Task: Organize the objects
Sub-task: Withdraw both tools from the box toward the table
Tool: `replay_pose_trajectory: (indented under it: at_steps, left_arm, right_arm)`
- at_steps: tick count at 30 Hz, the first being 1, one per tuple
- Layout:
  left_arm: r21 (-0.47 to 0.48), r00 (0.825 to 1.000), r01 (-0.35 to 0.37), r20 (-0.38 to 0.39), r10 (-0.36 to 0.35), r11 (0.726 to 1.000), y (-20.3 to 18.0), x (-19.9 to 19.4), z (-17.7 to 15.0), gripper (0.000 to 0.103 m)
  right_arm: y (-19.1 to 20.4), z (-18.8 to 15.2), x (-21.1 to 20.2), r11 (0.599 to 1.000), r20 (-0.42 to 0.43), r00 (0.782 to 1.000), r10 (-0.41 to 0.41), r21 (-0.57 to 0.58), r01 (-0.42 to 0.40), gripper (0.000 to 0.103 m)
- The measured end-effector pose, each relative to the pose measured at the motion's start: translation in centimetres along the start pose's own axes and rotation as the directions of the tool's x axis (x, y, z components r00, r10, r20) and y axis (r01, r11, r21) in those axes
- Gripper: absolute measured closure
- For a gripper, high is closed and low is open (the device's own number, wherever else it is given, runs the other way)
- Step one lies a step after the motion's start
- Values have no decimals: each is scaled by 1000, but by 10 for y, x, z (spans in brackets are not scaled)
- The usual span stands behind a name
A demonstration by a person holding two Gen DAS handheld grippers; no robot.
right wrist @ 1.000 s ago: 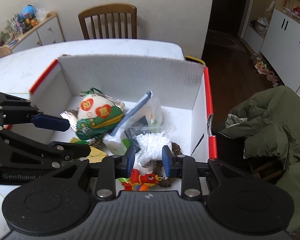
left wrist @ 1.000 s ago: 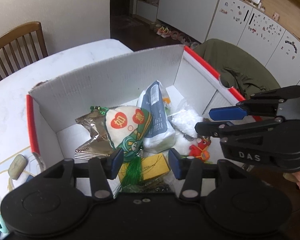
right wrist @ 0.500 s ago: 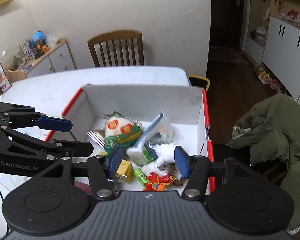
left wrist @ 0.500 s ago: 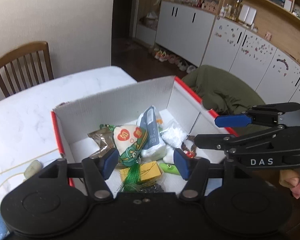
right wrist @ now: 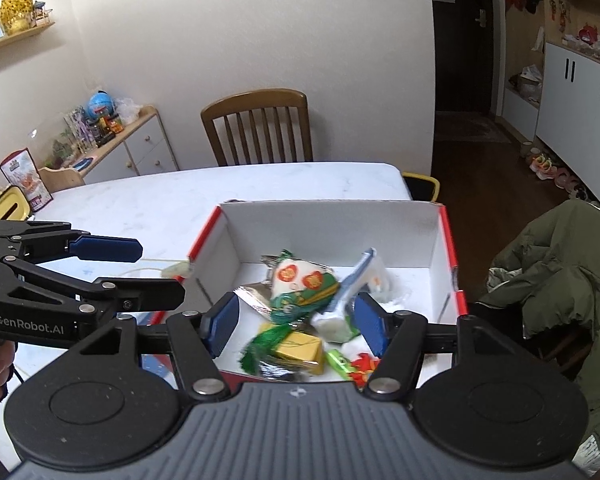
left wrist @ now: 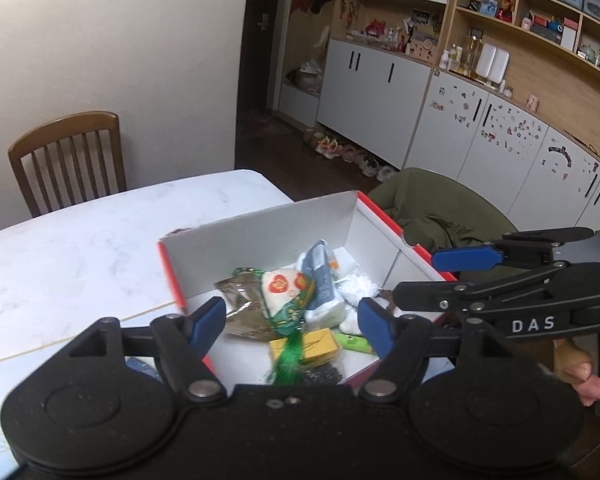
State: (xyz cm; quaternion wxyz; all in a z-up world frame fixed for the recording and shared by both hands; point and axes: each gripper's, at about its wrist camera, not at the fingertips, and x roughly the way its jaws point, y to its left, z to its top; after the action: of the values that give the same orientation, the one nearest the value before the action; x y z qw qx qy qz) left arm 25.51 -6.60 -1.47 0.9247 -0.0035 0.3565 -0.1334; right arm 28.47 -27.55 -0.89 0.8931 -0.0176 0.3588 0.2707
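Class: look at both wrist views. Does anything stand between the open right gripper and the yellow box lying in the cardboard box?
Yes, partly. The right gripper hangs open above the cardboard box. A green tassel trailing from the embroidered pouch drapes over the yellow box; its right part lies bare.

Support surface: white marble-pattern table (right wrist: pixel 148 204).
You see the red-edged cardboard box (right wrist: pixel 332 232) resting near its right edge, with a small pale object (right wrist: pixel 176 269) just beside the box's left wall.
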Motion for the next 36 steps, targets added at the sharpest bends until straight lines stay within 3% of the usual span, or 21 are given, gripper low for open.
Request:
replay_pose_trajectory:
  at_steps: [10, 22, 36]
  left_arm:
    - [-11, 999, -27, 41, 28, 1000, 40, -29, -10, 18]
    - [-52, 998, -26, 52, 28, 998, 102, -58, -30, 3]
    - [-78, 999, -48, -8, 48, 996, 174, -63, -71, 0]
  right_arm:
    - [40, 3, 1, 1000, 36, 999, 22, 20, -22, 25]
    - [101, 7, 18, 998, 49, 998, 48, 38, -50, 19]
    - [165, 6, 62, 999, -13, 1000, 14, 37, -14, 16]
